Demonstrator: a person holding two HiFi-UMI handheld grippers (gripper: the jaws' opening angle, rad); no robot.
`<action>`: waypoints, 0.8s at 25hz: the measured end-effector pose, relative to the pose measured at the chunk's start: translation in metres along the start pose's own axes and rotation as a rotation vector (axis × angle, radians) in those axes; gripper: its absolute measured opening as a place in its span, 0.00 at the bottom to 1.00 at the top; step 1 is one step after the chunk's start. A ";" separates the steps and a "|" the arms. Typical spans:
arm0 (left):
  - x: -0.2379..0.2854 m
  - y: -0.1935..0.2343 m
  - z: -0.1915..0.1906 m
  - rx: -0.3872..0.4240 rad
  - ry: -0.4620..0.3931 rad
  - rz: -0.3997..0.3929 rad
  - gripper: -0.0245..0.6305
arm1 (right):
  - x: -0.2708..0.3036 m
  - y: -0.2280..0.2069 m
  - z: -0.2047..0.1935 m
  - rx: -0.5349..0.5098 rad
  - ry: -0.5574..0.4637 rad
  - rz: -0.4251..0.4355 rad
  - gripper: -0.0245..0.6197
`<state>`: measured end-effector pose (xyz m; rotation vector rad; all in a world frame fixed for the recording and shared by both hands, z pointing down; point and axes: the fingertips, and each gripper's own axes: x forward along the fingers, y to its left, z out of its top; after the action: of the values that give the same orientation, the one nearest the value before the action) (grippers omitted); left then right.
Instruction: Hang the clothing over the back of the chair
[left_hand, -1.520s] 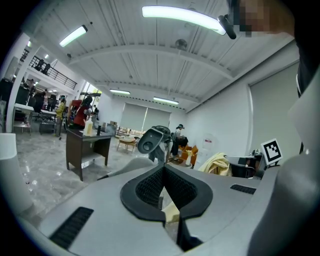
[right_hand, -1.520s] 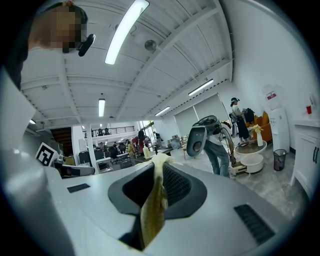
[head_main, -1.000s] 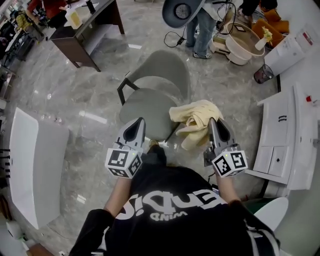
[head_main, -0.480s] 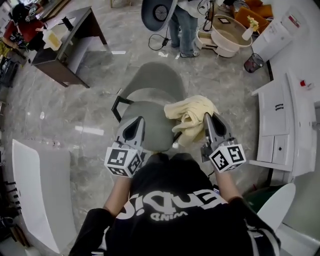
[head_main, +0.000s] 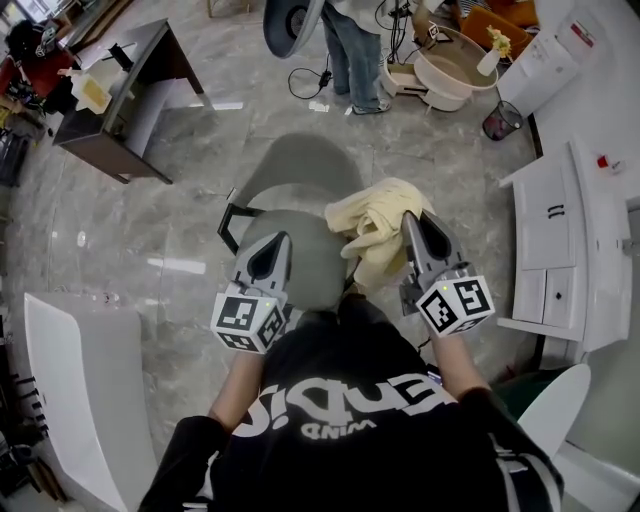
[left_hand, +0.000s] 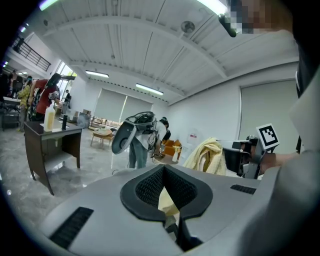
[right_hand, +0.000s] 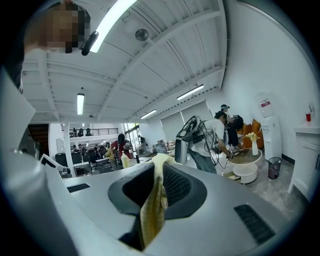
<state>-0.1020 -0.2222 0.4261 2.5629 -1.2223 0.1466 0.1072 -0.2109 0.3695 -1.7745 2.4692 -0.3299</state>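
Note:
The grey chair stands just ahead of me, its back on the far side. The pale yellow clothing hangs bunched over the seat's right edge. My right gripper is shut on it, and a fold runs between its jaws. My left gripper hovers over the seat's near left part, apart from the clothing. Its jaws meet at the tips, with a pale sliver low between them in the left gripper view. That view also shows the clothing to the right.
A dark desk stands at the far left. A person with equipment is beyond the chair, beside a round low table and a bin. White cabinets line the right. A white panel lies at the left.
Both grippers and the clothing have moved forward toward the chair. The clothing now hangs over the seat's right edge, and the right gripper's hold on it is unchanged.

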 end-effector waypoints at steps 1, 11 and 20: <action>0.002 0.000 0.002 -0.001 -0.004 0.002 0.06 | 0.004 0.000 0.006 -0.007 -0.004 0.008 0.12; 0.027 0.001 0.008 -0.001 -0.033 0.016 0.06 | 0.058 -0.003 0.069 -0.057 -0.042 0.075 0.12; 0.038 0.009 0.013 -0.003 -0.033 0.006 0.06 | 0.116 -0.001 0.132 -0.119 -0.084 0.091 0.13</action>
<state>-0.0853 -0.2598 0.4239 2.5692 -1.2404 0.1042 0.0962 -0.3372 0.2481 -1.6730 2.5490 -0.1016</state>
